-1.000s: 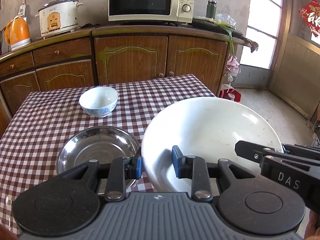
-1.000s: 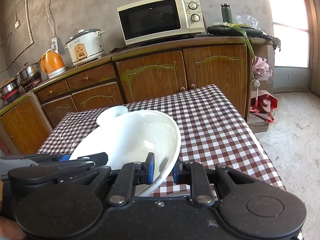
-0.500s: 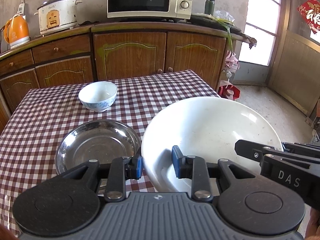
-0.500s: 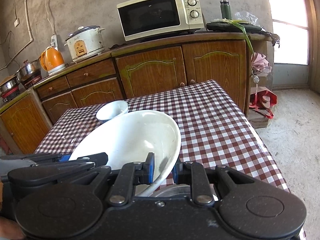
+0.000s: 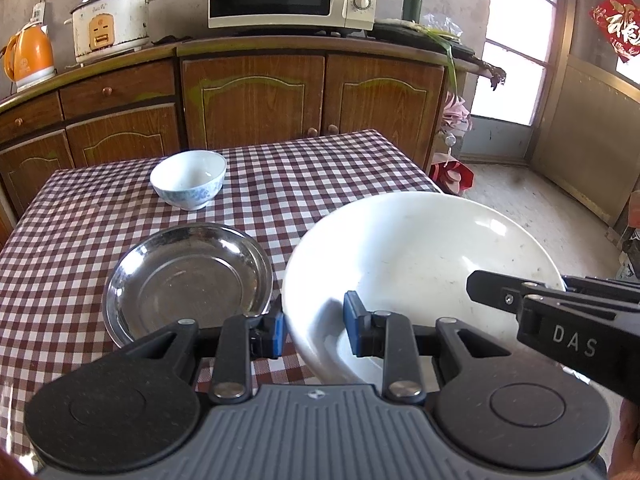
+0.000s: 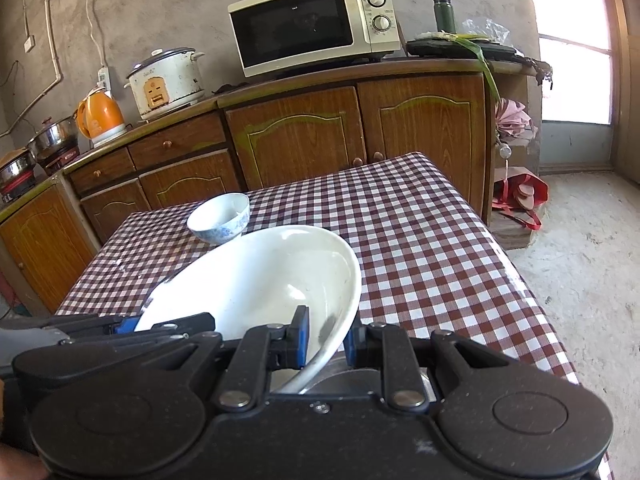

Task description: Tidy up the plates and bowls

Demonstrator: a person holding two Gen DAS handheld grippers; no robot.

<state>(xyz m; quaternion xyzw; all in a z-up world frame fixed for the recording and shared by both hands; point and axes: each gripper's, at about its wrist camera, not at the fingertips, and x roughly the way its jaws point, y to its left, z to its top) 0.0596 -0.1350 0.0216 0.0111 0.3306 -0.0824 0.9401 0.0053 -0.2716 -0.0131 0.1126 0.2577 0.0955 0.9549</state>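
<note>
Right now I have the white plate (image 5: 420, 256) up off the table, carried between both tools. My right gripper (image 6: 325, 340) is clenched on its near rim: in the right wrist view the blue pads press the thin edge from both sides and the plate tilts away to the left. My left gripper (image 5: 314, 330) straddles the opposite rim. One pad sits inside the plate and the other outside, but the gap looks wider than the rim, so I cannot tell whether it truly pinches or only steadies.

Just left of the plate, the steel dish (image 5: 188, 276) rests on the checked table (image 5: 80, 216). The small bowl (image 5: 188, 184) stands further back, well apart from both.

I judge this to be the carrying step of stacking, with the plate lifted and not yet set on anything. Which piece goes on which the views do not settle. If the steel dish is the base, my next move needs the plate shifted left over it, levelled out of its tilt, and lowered until it seats. Only then should either tool let go, the right one last, since it bears the load.
</note>
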